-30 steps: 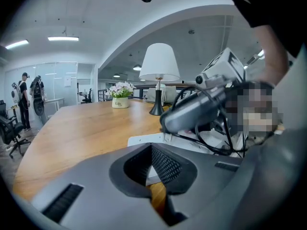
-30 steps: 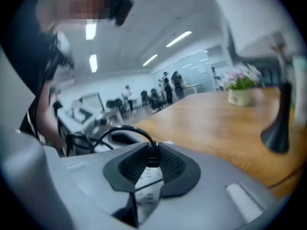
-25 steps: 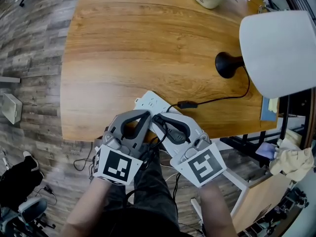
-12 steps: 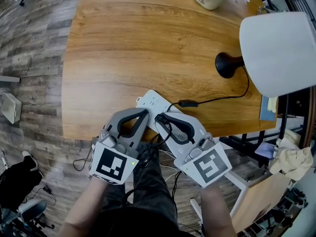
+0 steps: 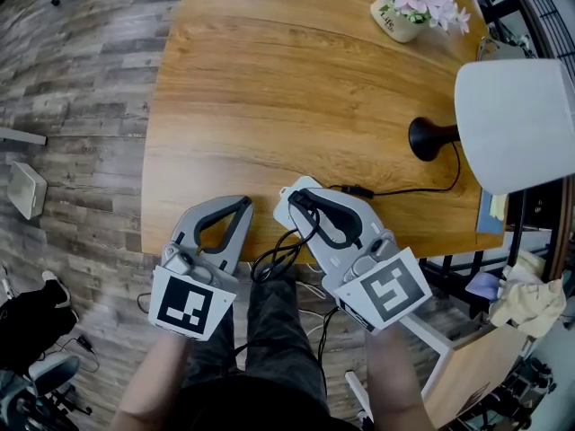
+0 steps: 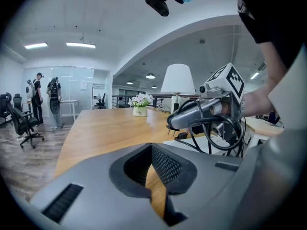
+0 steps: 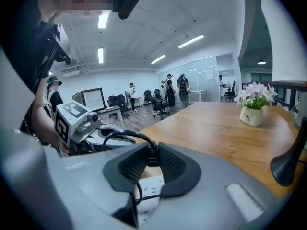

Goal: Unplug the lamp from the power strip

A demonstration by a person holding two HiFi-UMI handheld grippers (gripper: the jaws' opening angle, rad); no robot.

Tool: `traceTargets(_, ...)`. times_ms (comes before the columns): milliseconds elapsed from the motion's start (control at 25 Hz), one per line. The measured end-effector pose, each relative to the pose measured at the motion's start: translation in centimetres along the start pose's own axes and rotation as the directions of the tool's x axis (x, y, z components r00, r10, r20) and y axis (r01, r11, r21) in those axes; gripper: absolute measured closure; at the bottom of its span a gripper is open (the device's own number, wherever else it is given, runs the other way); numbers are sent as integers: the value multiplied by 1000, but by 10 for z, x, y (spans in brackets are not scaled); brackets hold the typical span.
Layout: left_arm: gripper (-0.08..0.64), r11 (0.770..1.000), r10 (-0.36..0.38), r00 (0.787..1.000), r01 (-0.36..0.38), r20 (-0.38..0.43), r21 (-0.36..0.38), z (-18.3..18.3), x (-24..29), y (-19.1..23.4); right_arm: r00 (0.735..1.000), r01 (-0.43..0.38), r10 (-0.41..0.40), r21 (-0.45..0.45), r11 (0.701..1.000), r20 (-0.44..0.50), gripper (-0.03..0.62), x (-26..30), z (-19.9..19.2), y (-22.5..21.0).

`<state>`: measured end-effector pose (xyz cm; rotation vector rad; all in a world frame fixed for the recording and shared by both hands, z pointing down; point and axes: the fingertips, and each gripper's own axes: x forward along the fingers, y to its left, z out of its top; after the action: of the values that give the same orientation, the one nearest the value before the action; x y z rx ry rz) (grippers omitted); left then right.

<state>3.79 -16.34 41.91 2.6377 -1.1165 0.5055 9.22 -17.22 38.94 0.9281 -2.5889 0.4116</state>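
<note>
Along the lower left of the head view, just past the near edge of the wooden table [image 5: 269,88], the left tool [image 5: 242,204] hovers with its jaws brought together at the tips and nothing between them. Its own view shows only bare wood through the gap behind the pads. Just right of it, a loop of black cable [image 5: 277,260] hangs below the table edge between the two tools. At lower centre, the right tool [image 5: 296,196] is clamped on the black plug [image 5: 299,204], its pads pressing the plug's sides. The left gripper view shows the plug's metal prongs bare, in the air above the white power strip [image 5: 281,213]. That strip lies flat on the table beneath the right tool, its rounded end showing at the jaws' left. From the plug, the thin black cord [image 5: 404,189] runs rightward over the wood, past an inline switch [image 5: 359,190]. Higher up, near the top of the frame, a small pot of pink and white flowers [image 5: 402,23] stands well apart from the strip. At the right margin stands the lamp [image 5: 517,119], its round black base on the table under a large white shade.
</note>
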Motion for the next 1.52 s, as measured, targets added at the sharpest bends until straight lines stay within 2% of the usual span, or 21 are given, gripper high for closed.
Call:
traceTargets(240,565,999,50,999,-50,15,2,2,-27,38,999,45,-45,2,999,23,518,30,23,-10)
traceTargets(520,565,997,72,997,-73,30,23,9,-45,65,987,159,-158,-8,987,15,518,70,46,-38)
traceTargets(760,565,996,87,995,-87,42,16,11,-53,80,967,221,-210,69,973,-147,515,91,23,-58)
traceTargets(880,565,996,93,995,-93,44,9,10,-57,86,951,242,-222,73,967,-213,503,94,11,-61)
traceTargets(1080,565,996,87,995,-88,52,11,12,-56,88,920,267,-243,40,963,-309,479,89,-5,-65)
traceTargets(1360,565,997,70,996,-71,61,10,15,-54,77,852,263,-261,-61,963,-454,417,76,-33,-71)
traceTargets(1520,565,998,61,996,-61,61,12,13,-52,71,838,259,-267,-85,962,-476,414,66,-40,-71)
